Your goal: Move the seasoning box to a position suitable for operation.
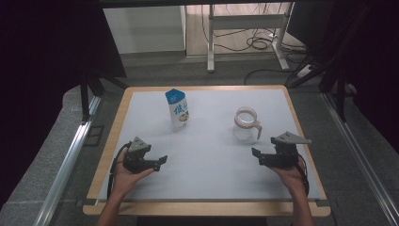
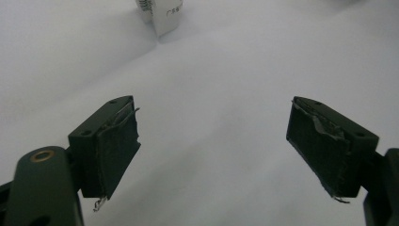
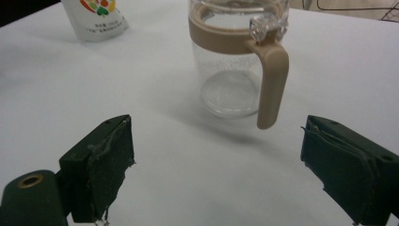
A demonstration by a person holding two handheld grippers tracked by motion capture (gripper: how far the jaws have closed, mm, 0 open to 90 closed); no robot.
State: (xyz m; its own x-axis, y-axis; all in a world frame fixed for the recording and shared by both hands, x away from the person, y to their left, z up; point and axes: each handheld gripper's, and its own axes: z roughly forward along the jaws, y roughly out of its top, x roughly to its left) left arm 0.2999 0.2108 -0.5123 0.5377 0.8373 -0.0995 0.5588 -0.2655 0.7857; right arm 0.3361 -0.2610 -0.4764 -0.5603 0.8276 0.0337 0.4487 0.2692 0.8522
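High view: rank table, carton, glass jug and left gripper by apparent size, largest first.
1. Table, by far the largest.
2. Left gripper and carton: they look alike, and the gripper is nearer the camera, so unranked.
3. Glass jug, slightly smaller than the carton.

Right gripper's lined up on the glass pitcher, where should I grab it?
Probably the tan handle of the glass pitcher. It hangs upright on the side facing the right gripper, clear of the glass below the band, so the open jaws could close across it straight ahead.

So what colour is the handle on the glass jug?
The handle on the glass jug is beige, like its collar; the right gripper view shows it best.
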